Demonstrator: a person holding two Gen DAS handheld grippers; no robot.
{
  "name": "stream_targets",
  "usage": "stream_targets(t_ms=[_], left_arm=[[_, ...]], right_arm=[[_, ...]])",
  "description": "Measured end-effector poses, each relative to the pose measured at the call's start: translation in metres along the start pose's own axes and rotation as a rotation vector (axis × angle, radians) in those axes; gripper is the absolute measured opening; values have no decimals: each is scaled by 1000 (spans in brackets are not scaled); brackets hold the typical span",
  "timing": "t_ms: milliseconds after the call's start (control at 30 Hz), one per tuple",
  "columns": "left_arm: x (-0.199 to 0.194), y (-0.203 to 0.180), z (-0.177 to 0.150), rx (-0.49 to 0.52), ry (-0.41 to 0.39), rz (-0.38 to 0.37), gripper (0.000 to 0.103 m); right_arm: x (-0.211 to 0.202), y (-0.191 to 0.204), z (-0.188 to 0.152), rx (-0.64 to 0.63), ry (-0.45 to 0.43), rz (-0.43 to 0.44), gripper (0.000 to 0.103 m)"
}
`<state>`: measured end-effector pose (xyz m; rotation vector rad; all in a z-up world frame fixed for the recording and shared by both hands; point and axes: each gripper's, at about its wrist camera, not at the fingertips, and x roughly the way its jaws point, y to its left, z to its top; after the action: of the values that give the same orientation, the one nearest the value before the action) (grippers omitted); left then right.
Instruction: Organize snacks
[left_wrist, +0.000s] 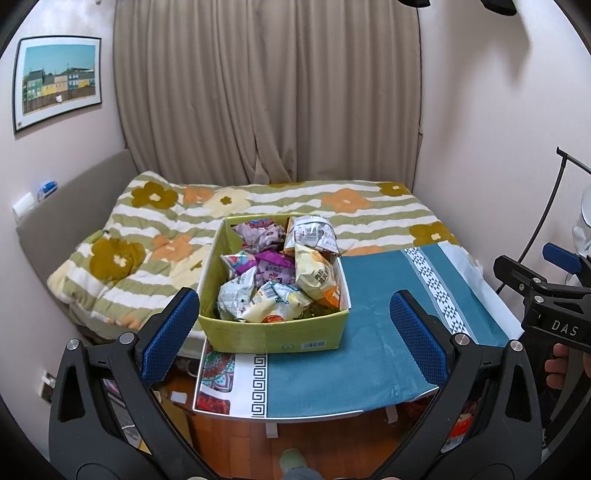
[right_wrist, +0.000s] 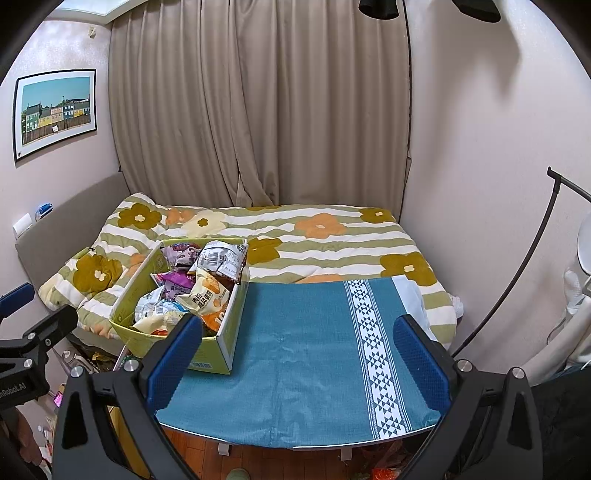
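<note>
A yellow-green cardboard box (left_wrist: 273, 338) (right_wrist: 225, 328) stands on the left part of a small table with a teal cloth (left_wrist: 369, 332) (right_wrist: 306, 354). Several snack packets (left_wrist: 280, 269) (right_wrist: 199, 284) are piled inside it: purple, silver and yellow ones. My left gripper (left_wrist: 295, 332) is open, held back from the table's near edge, with the box between its blue fingers (left_wrist: 168, 334). My right gripper (right_wrist: 299, 354) is open too, over the bare teal cloth to the right of the box. Neither holds anything.
A bed with a flowered striped quilt (left_wrist: 258, 201) (right_wrist: 332, 236) lies behind the table, against beige curtains (left_wrist: 266, 92). A black lamp stand (right_wrist: 532, 258) leans at the right wall. Wooden floor (left_wrist: 314, 443) shows below the table. A person's fingers (left_wrist: 556, 365) grip the right tool.
</note>
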<state>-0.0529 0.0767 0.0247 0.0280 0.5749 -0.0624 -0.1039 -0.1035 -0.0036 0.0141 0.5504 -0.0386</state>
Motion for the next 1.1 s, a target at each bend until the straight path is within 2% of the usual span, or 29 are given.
stream_targets(t_ms=[700, 800, 900, 1100], left_arm=[[0, 7, 0, -10, 6, -3, 102], [-2, 9, 0, -16, -1, -11, 102], [-5, 7, 0, -2, -16, 12, 102], [-9, 9, -1, -26, -32, -4, 102]], right_arm=[[1, -1, 0, 0, 0, 2, 103], [1, -2, 0, 0, -2, 3, 103], [-1, 1, 2, 6, -8, 7, 103], [-2, 2, 2, 8, -7, 12, 103]])
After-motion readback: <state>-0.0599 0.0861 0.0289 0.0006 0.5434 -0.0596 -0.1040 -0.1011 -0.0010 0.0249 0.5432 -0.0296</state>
